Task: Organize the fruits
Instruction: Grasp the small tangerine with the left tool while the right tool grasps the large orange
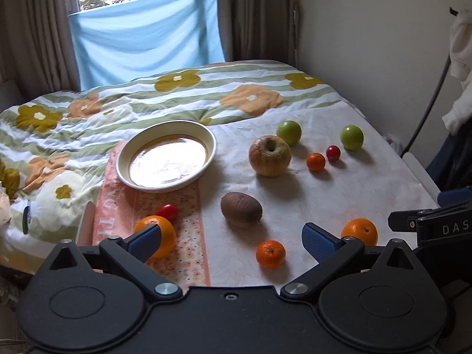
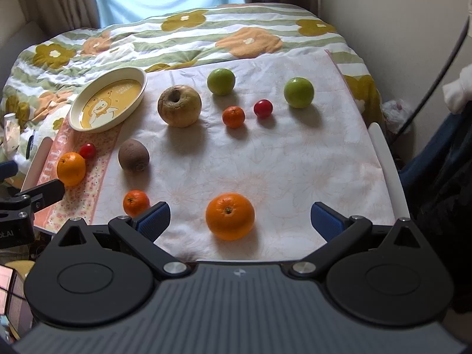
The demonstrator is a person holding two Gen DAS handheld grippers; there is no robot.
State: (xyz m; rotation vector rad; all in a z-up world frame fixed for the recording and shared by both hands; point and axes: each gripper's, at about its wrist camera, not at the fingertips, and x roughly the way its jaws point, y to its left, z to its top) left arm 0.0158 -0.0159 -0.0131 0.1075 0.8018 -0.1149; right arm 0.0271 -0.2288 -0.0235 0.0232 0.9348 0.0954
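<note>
An empty cream plate (image 1: 211,143) (image 2: 138,96) lies at the left on the cloth. Fruit is spread around: a large apple (image 1: 270,155) (image 2: 179,106), a kiwi (image 1: 241,209) (image 2: 133,155), two green apples (image 1: 289,132) (image 1: 351,137), an orange (image 2: 230,216) (image 1: 359,231), another orange (image 1: 165,233) (image 2: 71,168), small mandarins (image 1: 270,254) (image 2: 233,116) and red tomatoes (image 1: 167,212) (image 2: 262,108). My left gripper (image 1: 231,240) is open and empty above the near cloth. My right gripper (image 2: 240,219) is open, its jaws either side of the near orange, apart from it.
The white cloth (image 2: 280,153) lies over a flowered quilt (image 1: 132,100). A wall (image 1: 368,44) stands at the right, curtains and a window behind. A white rail (image 2: 389,165) runs along the right edge.
</note>
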